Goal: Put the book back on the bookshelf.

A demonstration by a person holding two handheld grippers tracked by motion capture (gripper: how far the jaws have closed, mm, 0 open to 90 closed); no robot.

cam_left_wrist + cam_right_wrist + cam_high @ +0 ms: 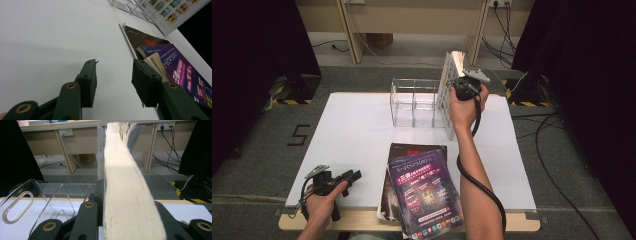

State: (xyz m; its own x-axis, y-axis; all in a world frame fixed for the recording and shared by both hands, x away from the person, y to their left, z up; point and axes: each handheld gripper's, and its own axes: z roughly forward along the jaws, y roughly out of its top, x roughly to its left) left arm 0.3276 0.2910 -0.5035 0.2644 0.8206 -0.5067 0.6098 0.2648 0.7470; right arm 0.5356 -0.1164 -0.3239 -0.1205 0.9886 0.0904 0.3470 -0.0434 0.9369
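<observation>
Here, white table sheet (pixel 352 135) on grey carpet (pixel 257 160), right gripper (pixel 460 86) clamping upright book (pixel 447 95) beside clear organizer (pixel 414 102) at one o'clock, left gripper (pixel 354 176) released, empty, at seven o'clock, magazines (pixel 422 192) at six o'clock.

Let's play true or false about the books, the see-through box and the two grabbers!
1. The right gripper grips a thick book. True.
2. That book lies flat. False: it stands upright beside the clear organizer.
3. The left gripper holds a magazine. False: its jaws are open, with nothing between them.
4. A purple book tops the stack of books near the table's front edge. True.
</observation>
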